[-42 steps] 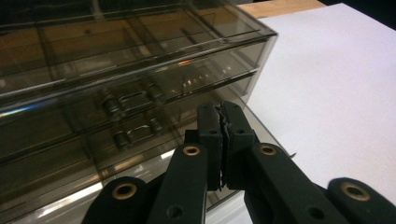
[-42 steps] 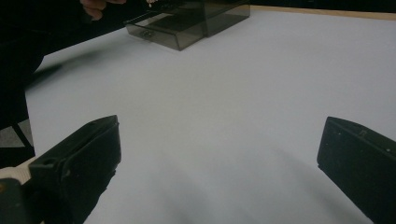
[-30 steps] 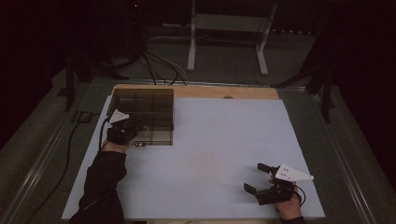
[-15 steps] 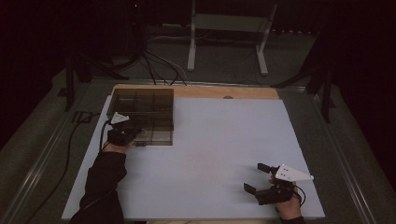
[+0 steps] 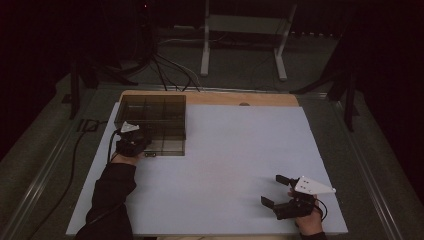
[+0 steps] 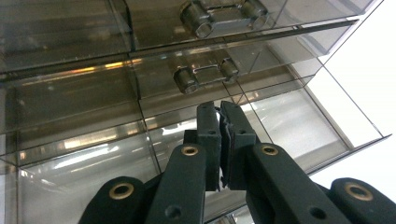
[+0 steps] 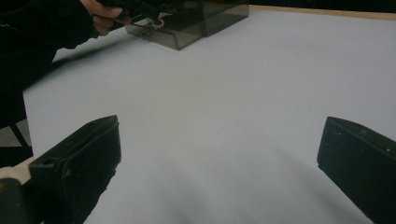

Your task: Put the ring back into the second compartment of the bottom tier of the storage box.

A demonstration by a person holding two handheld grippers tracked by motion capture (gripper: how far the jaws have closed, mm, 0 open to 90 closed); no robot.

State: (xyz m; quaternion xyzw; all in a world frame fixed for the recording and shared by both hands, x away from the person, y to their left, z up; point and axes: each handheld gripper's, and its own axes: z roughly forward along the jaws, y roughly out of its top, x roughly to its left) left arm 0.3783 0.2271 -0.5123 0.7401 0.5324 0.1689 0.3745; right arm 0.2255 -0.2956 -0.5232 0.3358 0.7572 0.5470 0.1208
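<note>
The left tool [image 5: 141,145] sits at the near left corner of the box [image 5: 160,112], a smoked clear plastic organizer with divided compartments. In the left gripper view the tool [image 6: 219,114] has its jaws almost together, with a narrow gap between the pads; whether a thin edge of the box sits between them cannot be told. The jaws have just been opening slightly. The box lies directly ahead of and beneath this tool, its latch [image 6: 205,73] just beyond the jaw tips. The box's long axis runs away from the tool toward the far edge of the surface [image 5: 240,150], and its latched front wall faces the person.

The right tool [image 5: 280,192] rests well apart from the box, near the near right corner of the surface, jaws wide apart and empty. The left tool is by far the nearer, so the next move on the box is judged to fall to it
</note>
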